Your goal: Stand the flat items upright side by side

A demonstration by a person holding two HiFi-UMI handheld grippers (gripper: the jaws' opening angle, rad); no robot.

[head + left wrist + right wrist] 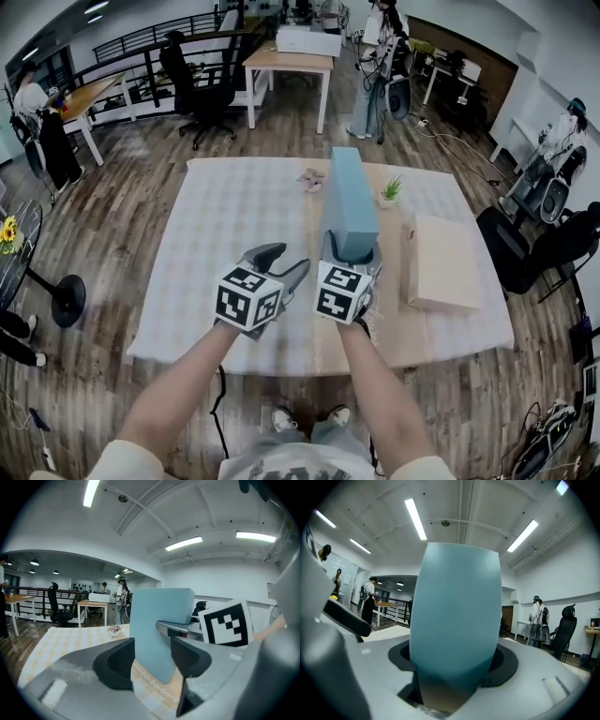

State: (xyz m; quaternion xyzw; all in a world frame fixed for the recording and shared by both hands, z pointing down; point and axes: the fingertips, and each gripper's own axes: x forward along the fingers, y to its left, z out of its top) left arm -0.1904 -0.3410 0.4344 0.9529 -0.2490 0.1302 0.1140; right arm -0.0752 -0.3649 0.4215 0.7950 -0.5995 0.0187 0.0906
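Note:
A tall light-blue flat box [349, 202] stands upright on the table, near its middle. My right gripper [352, 253] is shut on the box's near lower end. In the right gripper view the blue box [457, 616] fills the space between both dark pads. My left gripper [284, 261] hovers just left of it, open and empty. In the left gripper view the blue box [159, 630] shows beyond the left gripper [152, 660], apart from its pads. A tan flat box [442, 262] lies flat to the right.
A white checked cloth [234, 216] covers most of the table. A small potted plant [390, 190] and a pink item [311, 178] sit at the far edge behind the blue box. People, office chairs and desks stand around the room.

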